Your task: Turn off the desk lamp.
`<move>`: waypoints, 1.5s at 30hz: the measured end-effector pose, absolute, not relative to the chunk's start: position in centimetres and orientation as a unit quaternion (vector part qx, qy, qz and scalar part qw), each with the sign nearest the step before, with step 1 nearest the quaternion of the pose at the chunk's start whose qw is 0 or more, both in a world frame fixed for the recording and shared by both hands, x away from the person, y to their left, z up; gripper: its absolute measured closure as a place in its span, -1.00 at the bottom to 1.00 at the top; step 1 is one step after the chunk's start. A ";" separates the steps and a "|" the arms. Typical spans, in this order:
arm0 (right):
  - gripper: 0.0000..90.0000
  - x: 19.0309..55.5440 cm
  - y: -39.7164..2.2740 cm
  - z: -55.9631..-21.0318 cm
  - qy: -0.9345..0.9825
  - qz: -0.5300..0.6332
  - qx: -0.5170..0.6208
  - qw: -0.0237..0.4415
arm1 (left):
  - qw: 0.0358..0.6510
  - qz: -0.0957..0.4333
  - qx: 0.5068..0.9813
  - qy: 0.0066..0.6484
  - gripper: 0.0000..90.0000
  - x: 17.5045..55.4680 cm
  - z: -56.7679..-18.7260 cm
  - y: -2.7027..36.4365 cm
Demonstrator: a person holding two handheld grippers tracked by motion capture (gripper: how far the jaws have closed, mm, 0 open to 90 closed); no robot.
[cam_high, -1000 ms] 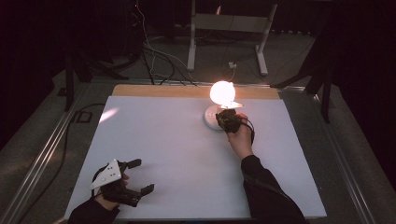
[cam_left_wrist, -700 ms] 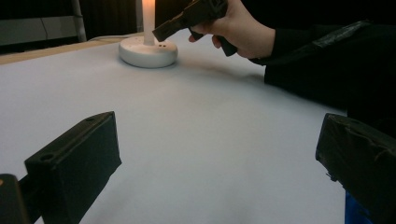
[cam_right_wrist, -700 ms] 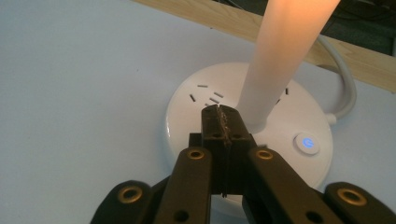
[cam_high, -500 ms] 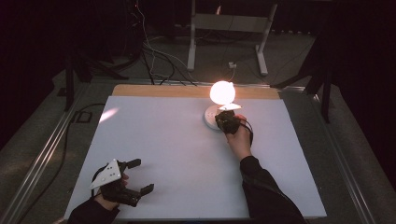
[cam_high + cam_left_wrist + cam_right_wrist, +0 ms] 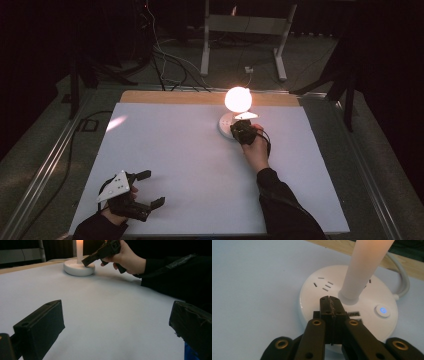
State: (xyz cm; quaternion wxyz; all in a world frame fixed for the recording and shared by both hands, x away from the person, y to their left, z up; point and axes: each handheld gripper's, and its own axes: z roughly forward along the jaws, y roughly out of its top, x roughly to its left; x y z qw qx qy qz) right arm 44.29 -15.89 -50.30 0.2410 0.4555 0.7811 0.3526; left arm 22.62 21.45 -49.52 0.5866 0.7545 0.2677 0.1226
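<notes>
High view, lower left of the frame: the left claw [image 5: 150,189] rests on the white counter [image 5: 175,150], held in a hand [image 5: 116,210] that enters from the bottom edge. Its two black jaws stand wide apart with nothing between them; a grey three-cornered plate sits on its top. In the left gripper view the same jaws rise at the lower left and lower right corners, with bare counter between them.

High view, centre to upper right: a lit lamp [image 5: 237,99] stands near the far edge of the counter, its glowing round head above a round white base [image 5: 224,126]. The right claw [image 5: 237,128] lies just right of the base, tips over its rim, held by the right hand [image 5: 256,150] on a dark sleeve [image 5: 285,210] that runs to the bottom edge. The two claws are well apart.

Right gripper view, centre: the right claw's jaws are pressed together with nothing between them, tips over the top of the base just in front of the white stem [image 5: 364,267]. Whether the tips touch the base cannot be told. Socket slots [image 5: 324,285] lie at the upper left of the base; a round button with a blue light [image 5: 382,310] lies at its right. A white cord [image 5: 403,282] leaves the base at the right edge of the frame.

Left gripper view, top: the right claw [image 5: 85,263] slants down to the base [image 5: 78,268].
</notes>
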 end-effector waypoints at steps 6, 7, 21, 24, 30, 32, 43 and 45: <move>1.00 44.3 -15.7 -50.0 0.783 0.344 0.459 0.241 | 0.586 0.123 0.755 0.267 -0.99 22.6 -49.5 21.4; 1.00 44.3 -15.7 -50.0 0.783 0.344 0.459 0.241 | 0.586 0.124 0.755 0.268 -0.99 22.6 -49.5 21.4; 1.00 44.2 -16.2 -47.6 0.773 0.365 0.456 0.248 | 0.586 0.125 0.754 0.267 -0.99 22.6 -49.5 21.5; 1.00 44.2 -16.2 -47.7 0.773 0.365 0.456 0.247 | 0.586 0.125 0.755 0.267 -0.99 22.6 -49.5 21.5; 1.00 44.3 -15.9 -48.3 0.776 0.360 0.457 0.243 | 0.587 0.124 0.754 0.268 -0.99 22.6 -49.5 21.5; 1.00 44.4 -15.8 -48.7 0.780 0.356 0.456 0.241 | 0.587 0.124 0.754 0.268 -0.99 22.6 -49.5 21.5; 1.00 44.5 -15.6 -49.9 0.782 0.349 0.462 0.232 | 0.588 0.123 0.753 0.268 -0.99 22.6 -49.5 21.5; 1.00 44.5 -15.6 -50.1 0.782 0.348 0.461 0.234 | 0.588 0.123 0.753 0.268 -0.99 22.6 -49.5 21.5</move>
